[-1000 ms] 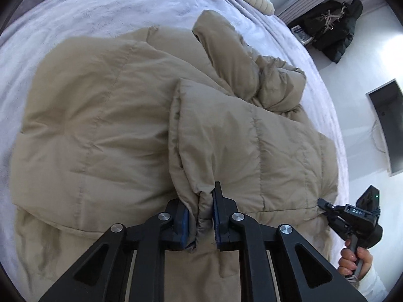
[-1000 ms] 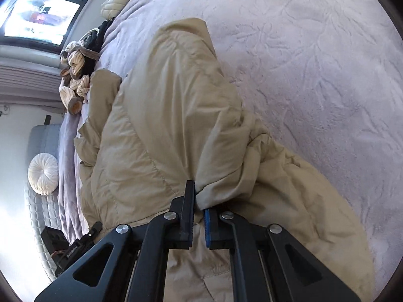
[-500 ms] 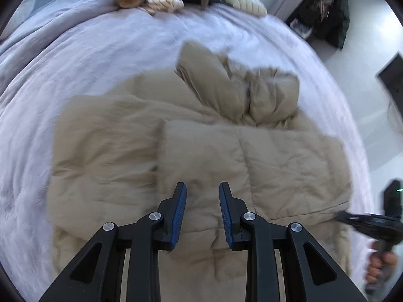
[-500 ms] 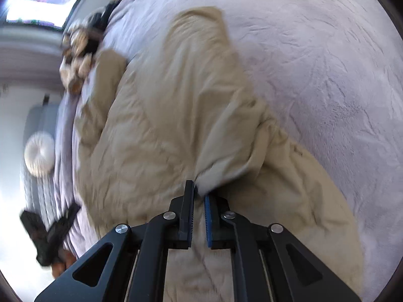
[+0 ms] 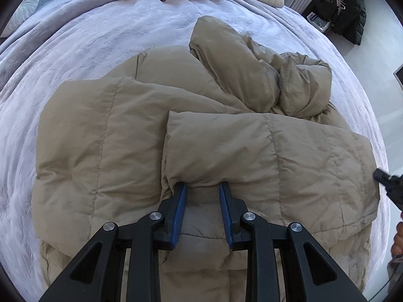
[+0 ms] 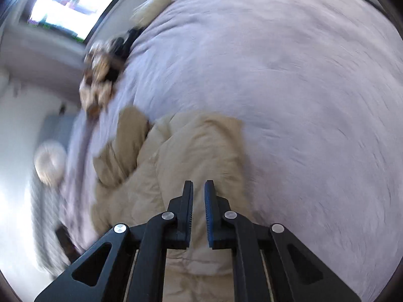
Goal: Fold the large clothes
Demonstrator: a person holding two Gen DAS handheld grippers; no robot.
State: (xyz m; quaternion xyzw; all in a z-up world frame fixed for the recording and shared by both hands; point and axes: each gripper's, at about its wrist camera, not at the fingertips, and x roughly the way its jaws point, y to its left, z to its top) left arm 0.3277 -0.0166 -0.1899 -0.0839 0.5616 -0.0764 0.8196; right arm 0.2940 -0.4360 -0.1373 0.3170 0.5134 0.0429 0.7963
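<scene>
Lavender bed [image 5: 75, 40] is carrying the tan puffer coat [image 5: 105, 136] mid-bed, one side panel already lying folded over, sleeves and hood still bunching; left gripper [image 5: 202, 188] jaws spread, freshly opened, empty; right gripper [image 6: 199, 185] jaws narrowly parted, pinching nothing.

The left hand-held gripper [image 5: 202, 188] points steeply down, its two blue-padded fingers [image 5: 179, 211] standing apart with nothing pinched between them; its jaws have just been opening. The right hand-held gripper [image 6: 199, 188] also tilts downward, its fingers parted only by a narrow gap with nothing clamped in it. In the left wrist view, it appears at 3 o'clock, held by the person's hand [image 5: 398, 236].
</scene>
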